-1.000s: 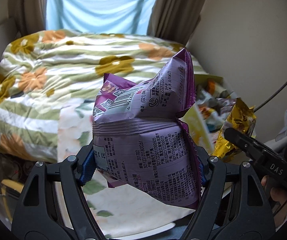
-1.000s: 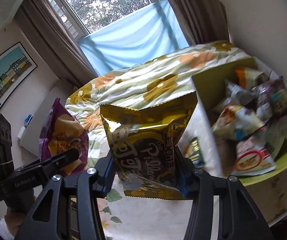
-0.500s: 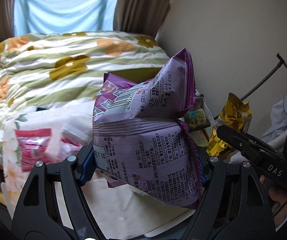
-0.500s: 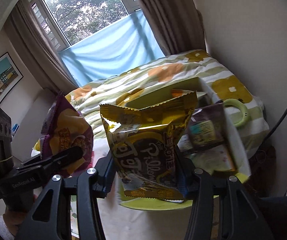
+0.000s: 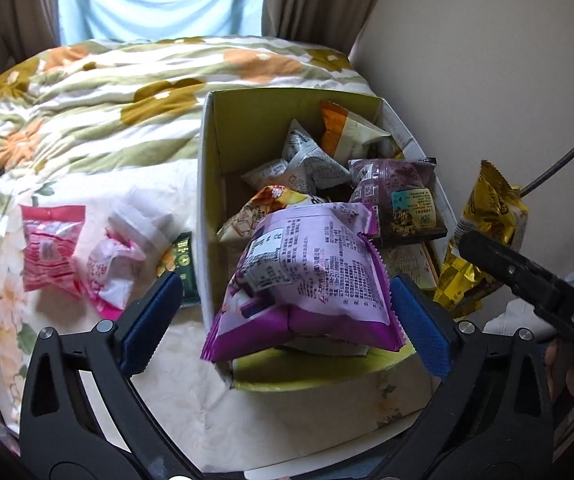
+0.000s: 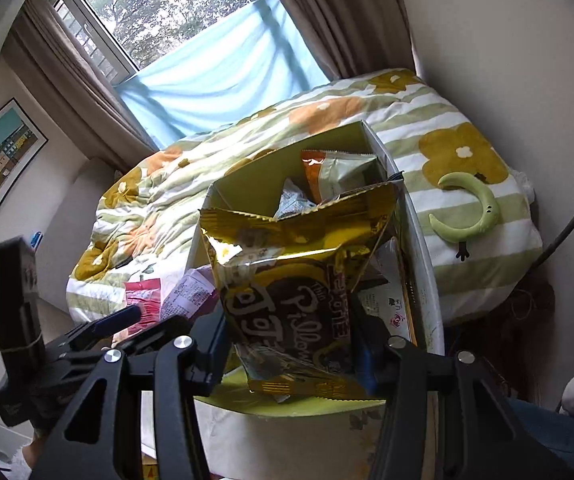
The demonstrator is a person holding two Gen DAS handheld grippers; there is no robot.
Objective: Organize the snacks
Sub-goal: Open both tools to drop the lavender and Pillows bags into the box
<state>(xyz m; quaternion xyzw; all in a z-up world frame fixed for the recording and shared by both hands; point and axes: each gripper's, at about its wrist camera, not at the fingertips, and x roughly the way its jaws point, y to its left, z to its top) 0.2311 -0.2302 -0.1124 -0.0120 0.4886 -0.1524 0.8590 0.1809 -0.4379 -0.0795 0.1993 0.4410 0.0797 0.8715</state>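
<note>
**Purple pack dropping at the box, gold pack waiting**

Nearest to us, the left gripper (image 5: 283, 308) stands with its blue pads spread wide, and the crinkled purple foil snack pack (image 5: 307, 276) sits between them, touching neither pad as far as we can tell. It hangs over the near rim of the open yellow-green cardboard box (image 5: 211, 184), so we judge it freed there to fall in with the rest. Our right gripper (image 6: 291, 344) is pinching the shiny gold foil snack pack (image 6: 299, 280) low on its body, holding it upright just before the same box (image 6: 247, 184), likely next to go in.

Inside the box lie several packs: a dark purple one (image 5: 399, 196), grey-white ones (image 5: 311, 160) and an orange-and-cream one (image 5: 347, 128) at the back. Left of the box, on the white floral sheet (image 5: 87, 360), a pink wrapped pack (image 5: 49, 248), a crumpled pink-white one (image 5: 111, 268) and a small dark green sachet (image 5: 185, 268) are not yet sorted. Beyond spreads the striped flowered quilt (image 5: 107, 92).
</note>
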